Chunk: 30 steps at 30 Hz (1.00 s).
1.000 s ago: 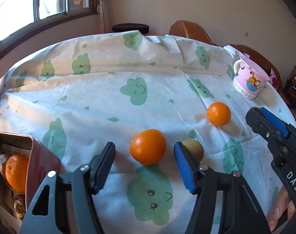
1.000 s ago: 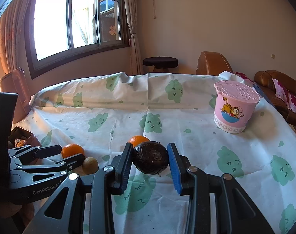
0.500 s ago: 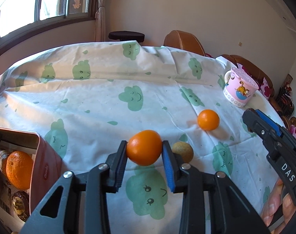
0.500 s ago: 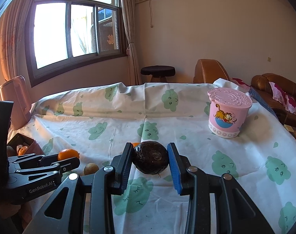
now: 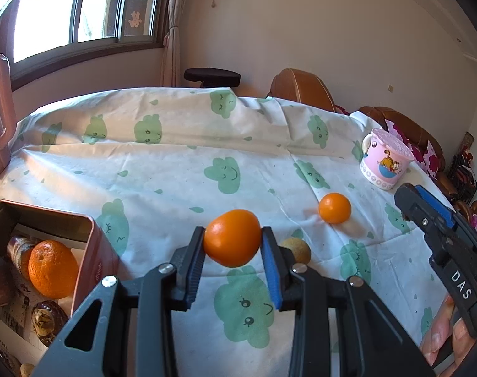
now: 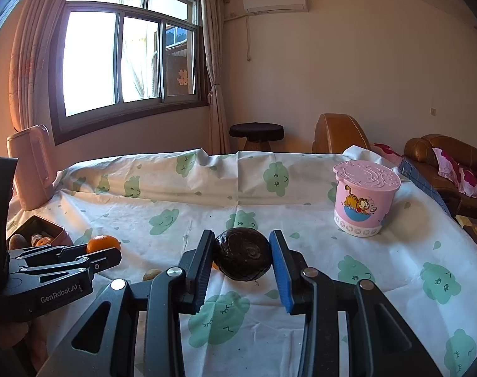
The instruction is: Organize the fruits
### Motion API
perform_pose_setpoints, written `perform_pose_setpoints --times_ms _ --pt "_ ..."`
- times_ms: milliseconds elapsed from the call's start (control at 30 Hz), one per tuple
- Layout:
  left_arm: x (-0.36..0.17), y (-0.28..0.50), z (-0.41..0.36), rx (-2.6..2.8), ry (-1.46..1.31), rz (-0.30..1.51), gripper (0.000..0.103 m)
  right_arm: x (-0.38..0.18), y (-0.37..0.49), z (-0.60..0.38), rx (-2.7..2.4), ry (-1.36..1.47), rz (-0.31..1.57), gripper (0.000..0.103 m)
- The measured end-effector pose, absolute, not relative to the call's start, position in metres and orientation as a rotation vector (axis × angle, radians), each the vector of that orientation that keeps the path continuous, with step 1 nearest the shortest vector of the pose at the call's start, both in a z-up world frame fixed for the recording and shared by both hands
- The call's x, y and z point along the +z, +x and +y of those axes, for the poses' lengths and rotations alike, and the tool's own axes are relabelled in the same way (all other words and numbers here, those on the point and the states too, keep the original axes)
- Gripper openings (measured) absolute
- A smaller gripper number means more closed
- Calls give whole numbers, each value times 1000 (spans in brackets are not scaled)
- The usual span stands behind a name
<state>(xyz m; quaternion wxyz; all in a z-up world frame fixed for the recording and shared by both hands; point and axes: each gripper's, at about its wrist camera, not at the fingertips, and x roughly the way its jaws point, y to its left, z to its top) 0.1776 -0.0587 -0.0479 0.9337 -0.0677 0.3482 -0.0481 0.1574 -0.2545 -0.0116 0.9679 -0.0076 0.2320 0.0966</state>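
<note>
The left gripper (image 5: 232, 239) clamps an orange (image 5: 232, 237) lifted clear of the cloth; the open tin box (image 5: 90, 253), already holding fruit, lies down and to its left, nearer this hand. The right gripper (image 6: 242, 255) grips a dark round fruit (image 6: 243, 254), with the box far to its left.

Orange (image 5: 232, 238) clamped mid-air at center; smaller orange (image 5: 334, 208) at 2 o'clock on cloth; tan fruit (image 5: 298, 249) just right of it; dark wrinkled fruit (image 6: 243, 258) held; tin (image 5: 95, 251) at 8 o'clock holds fruit.
</note>
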Motion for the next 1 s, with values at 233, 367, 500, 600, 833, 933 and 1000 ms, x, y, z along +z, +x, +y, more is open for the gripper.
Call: perform_pose_setpoints --times_ms 233,367,500,600,833,933,1000 --pt "-42 170 -61 -79 -115 668 36 -9 149 -254 209 -17 433 38" --pt "-39 165 -62 -67 -100 645 37 -7 144 -254 218 -12 416 38" --pt "-36 162 -63 -57 -88 621 37 -6 141 -255 224 -6 402 38" --pt "-35 159 -64 -50 -81 607 36 -6 139 -255 227 -4 395 38" --pt "-30 150 -65 -34 -67 557 37 -4 132 -255 233 -1 372 38" --pt "-28 147 -66 -31 -59 539 37 -3 129 -254 237 -7 360 38" --pt "-27 146 -66 -30 -55 533 37 -3 128 -253 237 -13 354 38"
